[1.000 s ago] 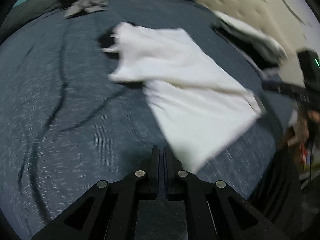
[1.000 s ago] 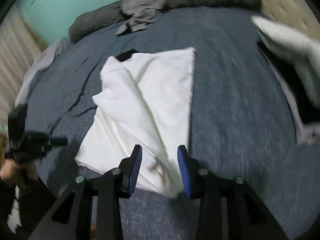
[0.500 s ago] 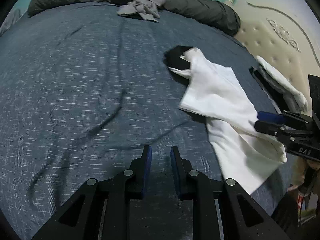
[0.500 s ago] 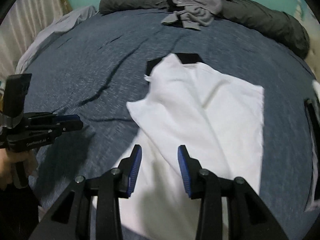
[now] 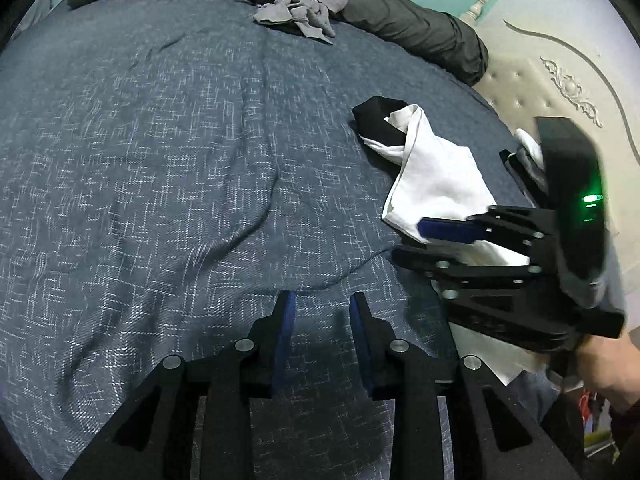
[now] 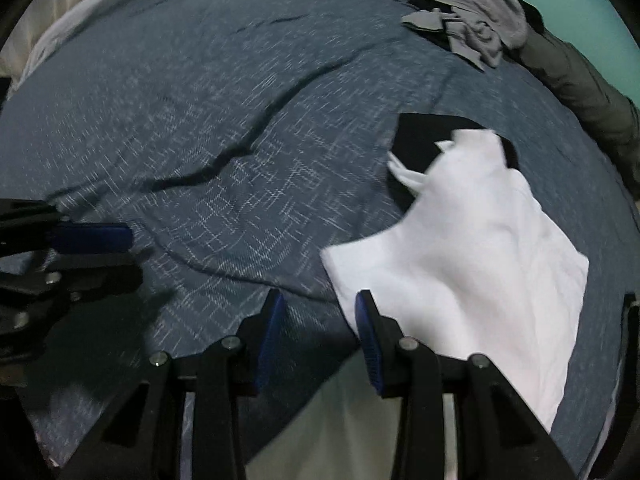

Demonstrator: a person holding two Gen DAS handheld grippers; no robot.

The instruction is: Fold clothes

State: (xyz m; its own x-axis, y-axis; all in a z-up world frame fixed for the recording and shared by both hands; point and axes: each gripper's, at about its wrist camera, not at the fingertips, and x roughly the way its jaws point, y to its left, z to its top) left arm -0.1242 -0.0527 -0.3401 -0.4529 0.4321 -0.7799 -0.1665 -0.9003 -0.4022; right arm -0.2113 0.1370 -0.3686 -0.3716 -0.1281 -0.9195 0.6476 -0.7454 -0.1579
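Lying half-folded on the dark blue woven bedspread [image 5: 160,200], the white cotton shirt with black collar [image 6: 472,248] got let go by my left gripper [image 5: 322,316], jaws opening and empty, my right gripper [image 6: 320,312] part-open, empty beside its edge, near hem cut off.

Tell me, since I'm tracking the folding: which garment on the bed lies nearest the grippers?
The white garment, spread flat on the blue bedspread beside the right gripper. The crumpled grey clothes lie far off by the dark pillows.
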